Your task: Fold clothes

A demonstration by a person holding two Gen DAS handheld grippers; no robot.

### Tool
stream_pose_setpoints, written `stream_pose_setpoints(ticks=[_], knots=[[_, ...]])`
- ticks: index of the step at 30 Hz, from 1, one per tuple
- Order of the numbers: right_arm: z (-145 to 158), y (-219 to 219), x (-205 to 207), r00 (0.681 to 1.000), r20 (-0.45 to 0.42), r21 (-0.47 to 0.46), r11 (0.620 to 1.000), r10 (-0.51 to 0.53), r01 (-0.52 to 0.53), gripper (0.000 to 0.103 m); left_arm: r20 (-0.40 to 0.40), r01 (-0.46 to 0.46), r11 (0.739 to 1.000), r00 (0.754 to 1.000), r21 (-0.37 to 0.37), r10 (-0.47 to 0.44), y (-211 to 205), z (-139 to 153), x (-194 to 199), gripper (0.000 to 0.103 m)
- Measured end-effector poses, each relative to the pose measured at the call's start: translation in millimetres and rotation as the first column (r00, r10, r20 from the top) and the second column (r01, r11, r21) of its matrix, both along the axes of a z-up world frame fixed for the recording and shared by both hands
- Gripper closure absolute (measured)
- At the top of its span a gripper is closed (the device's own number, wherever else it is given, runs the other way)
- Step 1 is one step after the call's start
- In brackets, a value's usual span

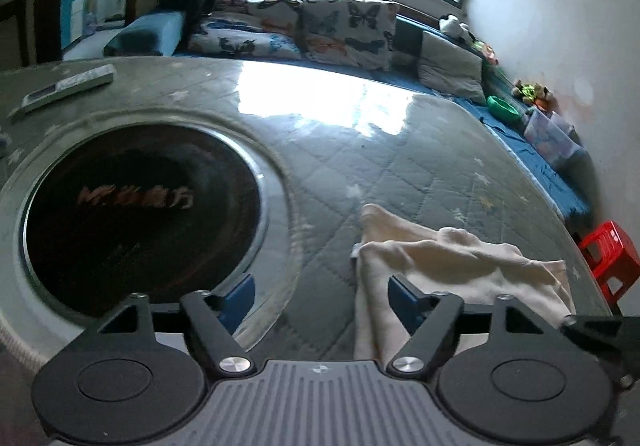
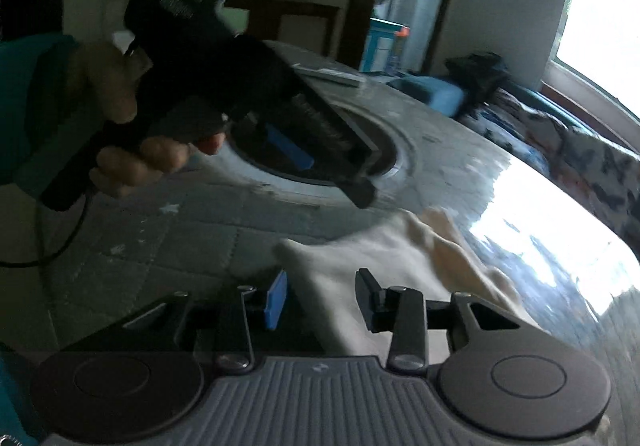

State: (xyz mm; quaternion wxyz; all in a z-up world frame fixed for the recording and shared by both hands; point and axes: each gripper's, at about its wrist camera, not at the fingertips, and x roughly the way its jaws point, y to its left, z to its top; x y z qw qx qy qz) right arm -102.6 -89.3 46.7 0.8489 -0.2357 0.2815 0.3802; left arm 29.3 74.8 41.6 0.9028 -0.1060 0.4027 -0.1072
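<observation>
A cream cloth [image 1: 452, 266] lies partly folded and rumpled on the glass-topped round table [image 1: 360, 150]. My left gripper [image 1: 322, 296] is open, low over the table; its right finger stands over the cloth's left edge, its left finger over the dark hob rim. In the right wrist view the same cloth [image 2: 380, 258] lies just ahead. My right gripper [image 2: 322, 300] is open with the cloth's near part between its fingers. The left gripper [image 2: 332, 150] shows there too, held in a hand at the upper left, open, above the table.
A dark round hob [image 1: 140, 214] is set in the table's middle. A flat grey remote [image 1: 68, 86] lies at the far left. Behind the table runs a bench with butterfly cushions [image 1: 344, 30]. A red stool [image 1: 612, 258] stands at the right by the wall.
</observation>
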Motion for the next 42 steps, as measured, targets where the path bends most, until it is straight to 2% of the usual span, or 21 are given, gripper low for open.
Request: stream_pose_setpoints(ticks=[2, 5, 8, 10, 17, 23, 26, 28, 30, 32, 35, 39, 42], knots=[[-8, 14, -2, 1.0, 0.018, -0.028, 0.999, 0.018, -0.017, 0.065, -0.016, -0.019, 1.0, 1.0, -0.022, 0.018, 6, -2, -2, 0.015], [-17, 27, -2, 0.999, 0.045, -0.064, 0.998, 0.004, -0.001, 0.066, -0.05, -0.033, 0.997, 0.998, -0.072, 0.029, 11, -5, -4, 0.013], [-18, 28, -1, 0.999, 0.044, -0.045, 0.999, -0.015, 0.017, 0.075, -0.074, -0.033, 0.994, 0.997, -0.105, 0.025, 10, -7, -4, 0.009], [-13, 21, 3, 0.999, 0.03, -0.008, 0.999, -0.031, 0.031, 0.086, -0.091, -0.027, 0.991, 0.996, -0.131, 0.015, 8, -7, -4, 0.008], [12, -10, 7, 0.996, -0.041, 0.156, 0.984, -0.085, 0.09, 0.089, -0.173, -0.038, 0.968, 0.985, -0.249, -0.006, -3, -9, 5, 0.006], [32, -39, 3, 0.993, -0.056, 0.258, 0.959, -0.107, 0.118, 0.09, -0.262, -0.052, 0.927, 0.964, -0.371, -0.051, -18, -18, 12, 0.009], [38, -50, -4, 0.993, -0.056, 0.283, 0.952, -0.103, 0.115, 0.09, -0.287, -0.066, 0.9, 0.956, -0.43, -0.067, -21, -24, 13, 0.021], [38, -54, -9, 0.994, -0.062, 0.287, 0.952, -0.094, 0.108, 0.09, -0.304, -0.08, 0.884, 0.95, -0.461, -0.073, -22, -28, 13, 0.035], [36, -56, -12, 0.994, -0.066, 0.288, 0.953, -0.082, 0.097, 0.09, -0.33, -0.1, 0.871, 0.941, -0.482, -0.075, -22, -33, 13, 0.058], [34, -57, -15, 0.995, -0.066, 0.285, 0.954, -0.074, 0.09, 0.09, -0.345, -0.121, 0.866, 0.936, -0.486, -0.063, -22, -38, 11, 0.071], [29, -61, -23, 0.994, -0.078, 0.284, 0.954, -0.077, 0.096, 0.084, -0.347, -0.131, 0.87, 0.936, -0.476, -0.049, -19, -41, 10, 0.079], [27, -82, -25, 0.986, -0.111, 0.308, 0.939, -0.126, 0.155, 0.08, -0.343, -0.125, 0.874, 0.938, -0.47, -0.05, -18, -42, 8, 0.08], [26, -106, -18, 0.97, -0.117, 0.301, 0.924, -0.211, 0.237, 0.079, -0.33, -0.113, 0.882, 0.943, -0.458, -0.051, -16, -42, 5, 0.08]])
